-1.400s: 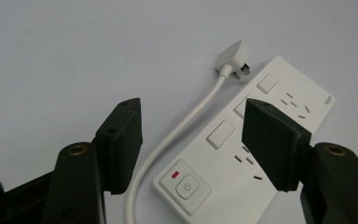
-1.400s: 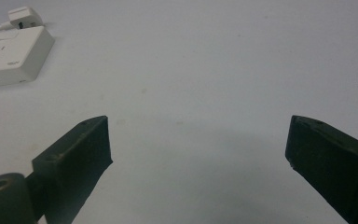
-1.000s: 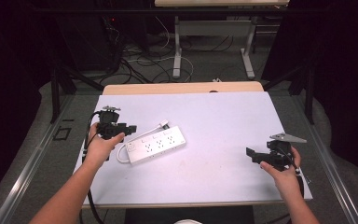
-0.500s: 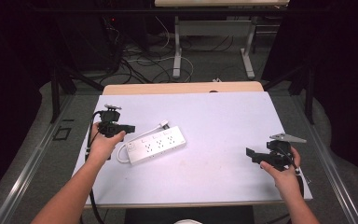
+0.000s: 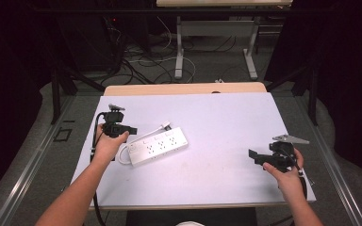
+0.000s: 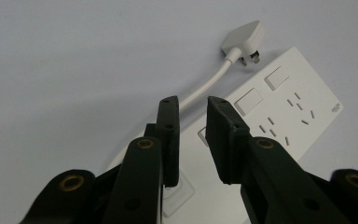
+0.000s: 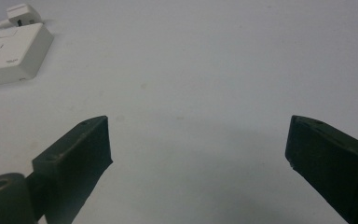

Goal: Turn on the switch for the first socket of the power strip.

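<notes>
**Left gripper narrows above the power strip**

Your left gripper [image 5: 131, 130] hovers just beside the white power strip [image 5: 157, 146] at the table's [image 5: 226, 122] left; its jaws have just been closing, nothing between them. Your right gripper [image 7: 198, 140], released wide, rests well apart.

In the left gripper view the left gripper [image 6: 189, 114] covers the near end of the power strip [image 6: 279, 116], and the cord [image 6: 205, 84] runs behind one jaw, so where it joins the strip is hidden. The small mark at the strip's far corner is too small to read. In the right gripper view the strip [image 7: 9, 51] is cut off by the left edge, and the plug [image 7: 23, 13] by the top edge. In the high view the socket holes on the strip [image 5: 156, 145] are too small to tell apart, and the right gripper [image 5: 259, 157] is partly hidden by the hand [image 5: 287, 176].
</notes>
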A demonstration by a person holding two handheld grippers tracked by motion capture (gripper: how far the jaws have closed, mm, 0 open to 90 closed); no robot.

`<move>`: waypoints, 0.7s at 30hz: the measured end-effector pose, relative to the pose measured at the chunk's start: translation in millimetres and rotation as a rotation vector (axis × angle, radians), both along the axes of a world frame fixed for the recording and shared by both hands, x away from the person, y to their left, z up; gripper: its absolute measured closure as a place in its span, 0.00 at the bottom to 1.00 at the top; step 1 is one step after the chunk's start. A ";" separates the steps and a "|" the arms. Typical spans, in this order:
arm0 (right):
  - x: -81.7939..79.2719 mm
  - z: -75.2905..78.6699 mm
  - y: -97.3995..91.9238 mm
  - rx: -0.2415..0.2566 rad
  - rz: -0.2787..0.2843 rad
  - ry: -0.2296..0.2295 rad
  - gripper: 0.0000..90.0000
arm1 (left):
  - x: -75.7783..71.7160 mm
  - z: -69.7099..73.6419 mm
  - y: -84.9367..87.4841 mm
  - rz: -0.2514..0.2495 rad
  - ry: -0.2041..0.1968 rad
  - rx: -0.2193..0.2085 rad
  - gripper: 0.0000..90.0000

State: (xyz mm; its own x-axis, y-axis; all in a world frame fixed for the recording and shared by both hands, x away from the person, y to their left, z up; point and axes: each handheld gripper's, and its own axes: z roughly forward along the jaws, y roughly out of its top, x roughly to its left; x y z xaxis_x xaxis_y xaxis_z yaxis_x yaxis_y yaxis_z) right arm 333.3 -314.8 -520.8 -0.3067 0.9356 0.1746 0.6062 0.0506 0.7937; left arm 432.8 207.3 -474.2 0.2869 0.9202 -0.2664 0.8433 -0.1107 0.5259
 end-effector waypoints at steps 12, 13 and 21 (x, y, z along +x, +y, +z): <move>0.2 -0.7 0.2 -0.005 0.005 -0.001 0.07 | 4.7 -4.7 -4.7 0.039 0.031 -0.014 0.90; 0.3 -0.8 0.1 -0.005 0.005 -0.001 0.07 | 5.2 -5.3 -4.4 0.033 0.035 -0.021 0.91; 0.3 -1.0 0.0 -0.005 0.006 0.000 0.07 | 7.0 -11.6 -8.3 0.055 0.057 -0.023 0.95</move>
State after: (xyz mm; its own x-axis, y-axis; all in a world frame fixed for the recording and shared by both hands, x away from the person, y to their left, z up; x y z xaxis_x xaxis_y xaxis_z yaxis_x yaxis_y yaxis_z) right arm 333.6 -314.7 -521.8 -0.3119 0.9348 0.1698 0.6060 0.0581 0.7934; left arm 439.8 199.0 -485.8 0.2193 0.9276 -0.3023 0.8767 -0.0514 0.4783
